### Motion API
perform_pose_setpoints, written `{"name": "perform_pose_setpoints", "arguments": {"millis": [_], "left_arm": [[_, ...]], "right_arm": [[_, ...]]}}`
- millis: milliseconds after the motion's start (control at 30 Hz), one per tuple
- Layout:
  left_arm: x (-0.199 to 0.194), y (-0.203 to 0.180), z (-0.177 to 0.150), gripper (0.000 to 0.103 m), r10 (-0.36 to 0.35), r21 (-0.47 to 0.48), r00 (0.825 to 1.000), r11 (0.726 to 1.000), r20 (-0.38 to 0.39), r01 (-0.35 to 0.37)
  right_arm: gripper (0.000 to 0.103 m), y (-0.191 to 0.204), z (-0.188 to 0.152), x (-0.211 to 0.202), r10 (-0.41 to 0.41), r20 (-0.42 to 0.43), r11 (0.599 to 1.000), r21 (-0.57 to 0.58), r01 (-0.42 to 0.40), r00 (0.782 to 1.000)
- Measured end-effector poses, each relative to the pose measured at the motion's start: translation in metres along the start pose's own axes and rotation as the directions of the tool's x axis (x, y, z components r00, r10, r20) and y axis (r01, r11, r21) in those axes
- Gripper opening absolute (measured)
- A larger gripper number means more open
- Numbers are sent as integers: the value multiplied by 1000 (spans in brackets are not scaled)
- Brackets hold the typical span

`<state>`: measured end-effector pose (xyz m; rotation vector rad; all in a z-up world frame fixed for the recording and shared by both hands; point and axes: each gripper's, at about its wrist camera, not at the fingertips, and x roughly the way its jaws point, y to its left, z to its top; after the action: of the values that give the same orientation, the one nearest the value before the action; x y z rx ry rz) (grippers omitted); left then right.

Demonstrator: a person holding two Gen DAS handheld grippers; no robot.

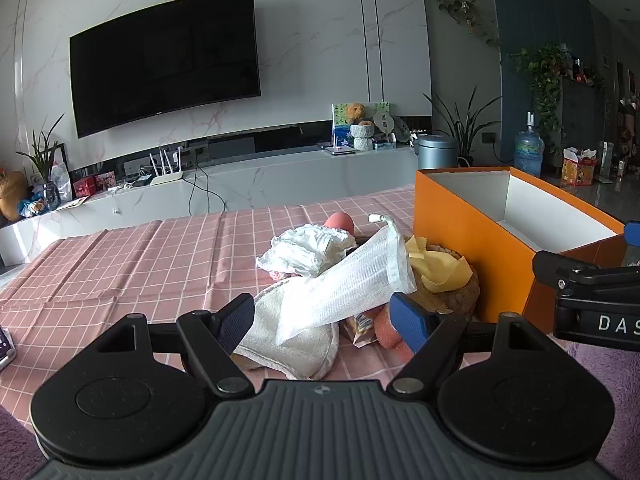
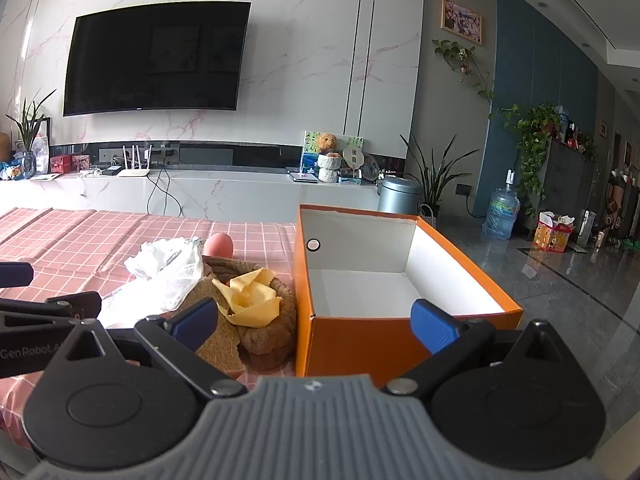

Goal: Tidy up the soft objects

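**Pile waiting, box empty**

On the pink checked tablecloth, our left gripper and right gripper gaped wide, holding nothing. The heap's white mesh cloth lay at twelve o'clock; the empty orange cardboard box wanted filling next.

Each unit, left gripper and right gripper, has a grey ribbed central housing with a small round emblem at its front edge. Two matte black rounded lobes flank the housing, each with a shallow circular recess. Black linkage arms with triangular cut-outs pivot on silver round-head pins. The fingers carry blue textured pads. White lettering on the side bodies reads "DAS" and "GenRobot.A", both cut off.
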<state>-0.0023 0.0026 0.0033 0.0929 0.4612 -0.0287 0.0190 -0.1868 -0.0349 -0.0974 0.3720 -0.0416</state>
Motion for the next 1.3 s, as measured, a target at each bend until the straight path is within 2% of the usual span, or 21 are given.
{"name": "perform_pose_setpoints", "arguments": {"millis": [1300], "left_arm": [[5, -1, -6, 91, 2, -6, 1000, 1000, -23, -2]], "right_arm": [[101, -1, -2, 1, -4, -20, 1000, 6, 4, 1000]]}}
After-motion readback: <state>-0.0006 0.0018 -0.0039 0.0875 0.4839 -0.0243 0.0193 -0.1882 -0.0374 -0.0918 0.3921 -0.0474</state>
